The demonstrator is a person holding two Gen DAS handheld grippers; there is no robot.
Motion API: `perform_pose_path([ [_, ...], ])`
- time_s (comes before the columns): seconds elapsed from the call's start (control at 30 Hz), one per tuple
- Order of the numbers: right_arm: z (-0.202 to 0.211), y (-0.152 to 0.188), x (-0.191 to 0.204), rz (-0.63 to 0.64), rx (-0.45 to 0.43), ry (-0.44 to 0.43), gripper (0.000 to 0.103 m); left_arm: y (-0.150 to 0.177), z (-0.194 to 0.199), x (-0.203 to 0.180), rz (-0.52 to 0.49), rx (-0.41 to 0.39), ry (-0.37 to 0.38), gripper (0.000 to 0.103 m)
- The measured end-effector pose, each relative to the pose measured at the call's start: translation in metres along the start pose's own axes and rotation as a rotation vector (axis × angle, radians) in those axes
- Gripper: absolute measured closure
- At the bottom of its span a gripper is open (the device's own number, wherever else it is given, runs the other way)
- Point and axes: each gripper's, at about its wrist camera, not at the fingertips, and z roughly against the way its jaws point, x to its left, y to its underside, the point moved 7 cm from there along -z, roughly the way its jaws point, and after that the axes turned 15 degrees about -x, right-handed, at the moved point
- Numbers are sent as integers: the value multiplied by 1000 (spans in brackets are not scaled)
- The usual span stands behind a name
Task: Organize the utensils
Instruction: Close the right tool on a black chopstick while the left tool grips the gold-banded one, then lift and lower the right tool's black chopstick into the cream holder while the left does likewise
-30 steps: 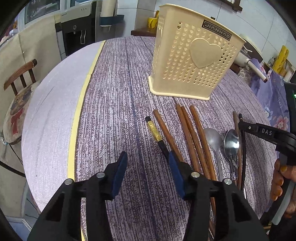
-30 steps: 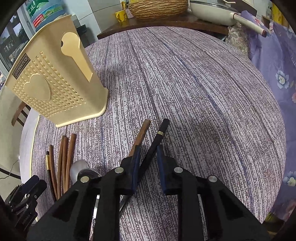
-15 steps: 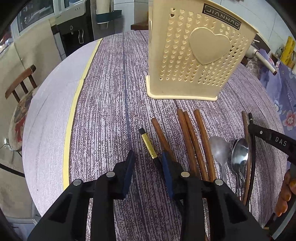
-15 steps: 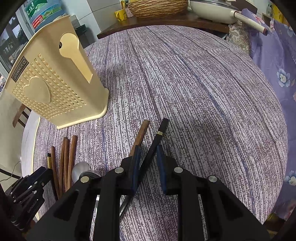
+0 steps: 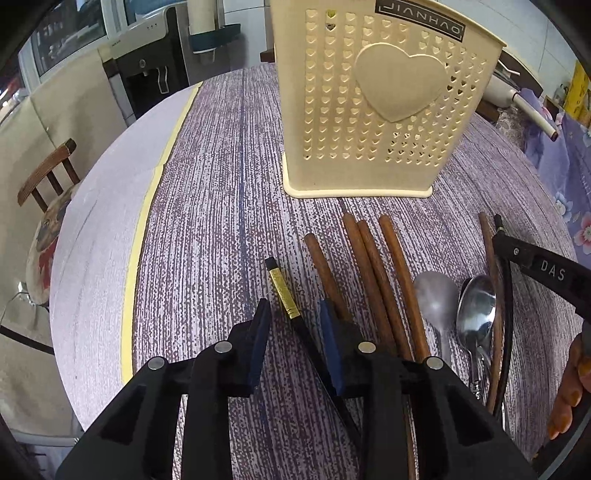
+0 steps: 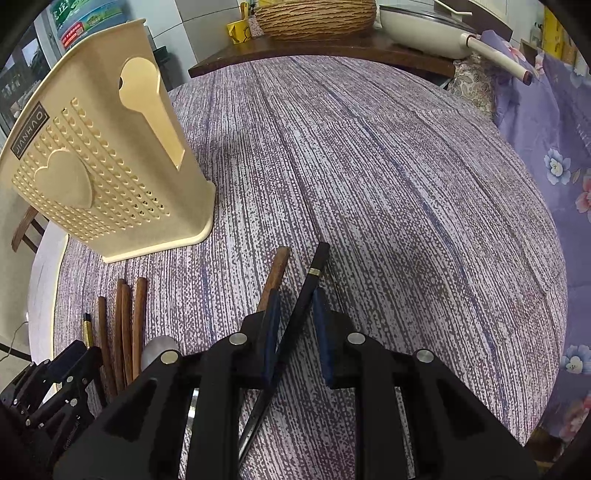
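Note:
A cream perforated utensil holder (image 5: 384, 96) stands upright on the purple table; it also shows in the right wrist view (image 6: 99, 162). Before it lie several brown wooden chopsticks (image 5: 373, 273), two metal spoons (image 5: 476, 314) and a black chopstick with a gold band (image 5: 284, 291). My left gripper (image 5: 295, 314) is low over the table, jaws narrowed around this black chopstick with small gaps. My right gripper (image 6: 295, 306) straddles another black chopstick (image 6: 310, 284), with a gap on each side; a brown chopstick (image 6: 277, 269) lies just left of it.
The round table's pale edge with a yellow strip (image 5: 147, 206) runs at the left, a wooden chair (image 5: 44, 173) beyond it. A wicker basket (image 6: 314, 16) and a white pan (image 6: 424, 29) sit on a shelf behind. Floral cloth (image 6: 554, 155) lies right.
My left gripper moved forward and right, and its jaws narrowed around the gold-banded black chopstick. My right gripper stayed over its black chopstick.

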Motion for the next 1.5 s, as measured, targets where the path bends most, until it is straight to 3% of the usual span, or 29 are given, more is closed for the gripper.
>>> perform_pose_path([
  [0.17, 1, 0, 1, -23, -14, -2, 89, -1, 0, 0, 1, -7, -10, 89],
  [0.57, -7, -8, -17, -179, 17, -115, 95, -12, -12, 8, 42, -10, -2, 95],
  [0.83, 7, -10, -13, -127, -37, -133, 95, -19, -15, 15, 75, -14, 12, 95],
  [1.17, 51, -37, -6, -36, -182, -179, 95, -48, 21, 29, 137, -134, 83, 95],
  [1.5, 135, -85, -1, 29, -376, -235, 95, -97, 97, 45, 176, -330, 158, 95],
])
